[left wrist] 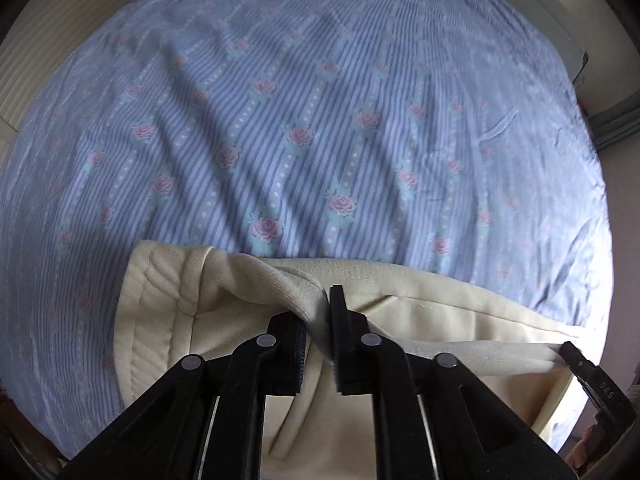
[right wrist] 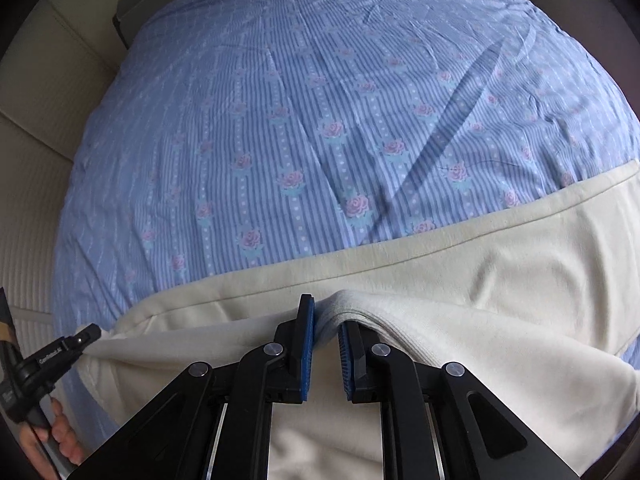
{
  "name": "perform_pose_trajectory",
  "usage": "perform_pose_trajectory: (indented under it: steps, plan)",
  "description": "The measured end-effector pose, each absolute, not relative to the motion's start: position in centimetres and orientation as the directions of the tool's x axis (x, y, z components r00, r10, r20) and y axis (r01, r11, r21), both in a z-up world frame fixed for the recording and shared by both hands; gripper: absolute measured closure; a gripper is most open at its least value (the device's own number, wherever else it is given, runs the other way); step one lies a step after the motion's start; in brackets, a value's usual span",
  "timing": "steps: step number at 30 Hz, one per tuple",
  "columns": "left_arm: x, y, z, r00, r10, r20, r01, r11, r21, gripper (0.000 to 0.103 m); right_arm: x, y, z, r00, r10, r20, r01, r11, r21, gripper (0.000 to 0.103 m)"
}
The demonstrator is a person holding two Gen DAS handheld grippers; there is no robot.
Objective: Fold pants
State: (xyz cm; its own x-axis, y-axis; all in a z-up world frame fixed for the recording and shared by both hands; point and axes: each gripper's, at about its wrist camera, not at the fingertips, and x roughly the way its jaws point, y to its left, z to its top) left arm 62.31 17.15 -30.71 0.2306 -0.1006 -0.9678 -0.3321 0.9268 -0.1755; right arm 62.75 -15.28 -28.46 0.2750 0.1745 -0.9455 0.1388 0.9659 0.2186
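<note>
- Bedsheet (left wrist: 320,120) lay striped, floral, wrinkled.
- Cream pants (right wrist: 500,280) lay along its near edge.
- Left gripper (left wrist: 318,320) and right gripper (right wrist: 326,320) each pinched a fabric ridge.
- Judgement: keep both pinches level, cloth taut between.

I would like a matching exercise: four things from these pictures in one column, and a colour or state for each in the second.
1. pants
2. bedsheet
3. left claw
4. pads of right claw

a. blue, ribbed
b. cream
c. shut on cloth
d. blue stripes with pink roses

Pairs: 1-b, 2-d, 3-c, 4-a
</note>
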Motion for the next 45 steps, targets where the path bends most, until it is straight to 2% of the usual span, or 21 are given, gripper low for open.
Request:
perform_pose_trajectory:
  steps: [1,2,3,4,6,7,12,14,19,23,30,37,45]
  plan:
    - [62.5,17.1,-31.1,0.224,-0.104,-0.969,-0.335,0.926,-0.177,0.085,62.7,-15.2,-28.6,0.272,0.173,-0.947,0.145,0.965,0.218,0.080]
    - [62.5,17.2,-31.2,0.223,-0.111,-0.969,-0.335,0.924,-0.183,0.082,62.5,-15.0,-28.7,0.276,0.183,-0.944,0.148,0.962,0.230,0.067]
    - [62.4,17.2,-31.1,0.231,-0.115,-0.966,-0.334,0.923,-0.189,0.073,62.4,-14.9,-28.5,0.282,0.203,-0.938,0.147,0.957,0.252,0.061]
    - [62.3,17.3,-30.6,0.251,-0.105,-0.962,-0.333,0.924,-0.187,0.056,62.0,-14.7,-28.1,0.296,0.223,-0.929,0.144,0.951,0.274,0.052]
    - [61.7,17.2,-28.9,0.306,-0.081,-0.949,-0.323,0.929,-0.183,0.039,61.3,-14.1,-27.0,0.325,0.229,-0.918,0.124,0.952,0.282,0.047]
    - [61.2,16.9,-27.7,0.339,-0.069,-0.938,-0.306,0.935,-0.179,0.036,60.6,-13.7,-26.1,0.343,0.232,-0.910,0.100,0.954,0.281,0.047]
    - [56.8,12.3,-22.7,0.411,-0.101,-0.906,-0.062,0.988,-0.139,0.036,56.0,-13.6,-20.9,0.462,0.272,-0.844,0.030,0.946,0.321,0.047]
    - [53.9,9.5,-20.9,0.437,-0.153,-0.886,0.063,0.988,-0.139,0.036,53.1,-14.5,-19.1,0.503,0.267,-0.822,0.030,0.945,0.326,0.042]
    - [46.2,2.1,-18.2,0.455,-0.283,-0.845,0.286,0.944,-0.163,0.032,44.9,-19.5,-16.4,0.564,0.202,-0.801,0.105,0.944,0.312,0.037]
    - [41.4,-3.9,-17.6,0.420,-0.349,-0.838,0.375,0.907,-0.190,0.030,38.4,-25.6,-16.2,0.548,0.144,-0.824,0.207,0.931,0.300,0.037]
    - [37.0,-13.4,-20.4,0.326,-0.342,-0.881,0.341,0.912,-0.228,0.030,29.6,-37.6,-18.7,0.485,0.056,-0.873,0.387,0.881,0.272,0.037]
    - [35.7,-20.1,-24.8,0.233,-0.266,-0.935,0.225,0.950,-0.214,0.030,24.1,-48.1,-25.1,0.383,0.135,-0.914,0.560,0.753,0.346,0.037]
    - [37.1,-25.8,-29.8,0.149,-0.192,-0.970,0.261,0.954,-0.149,0.030,20.3,-51.3,-32.9,0.307,0.258,-0.916,0.681,0.613,0.401,0.037]
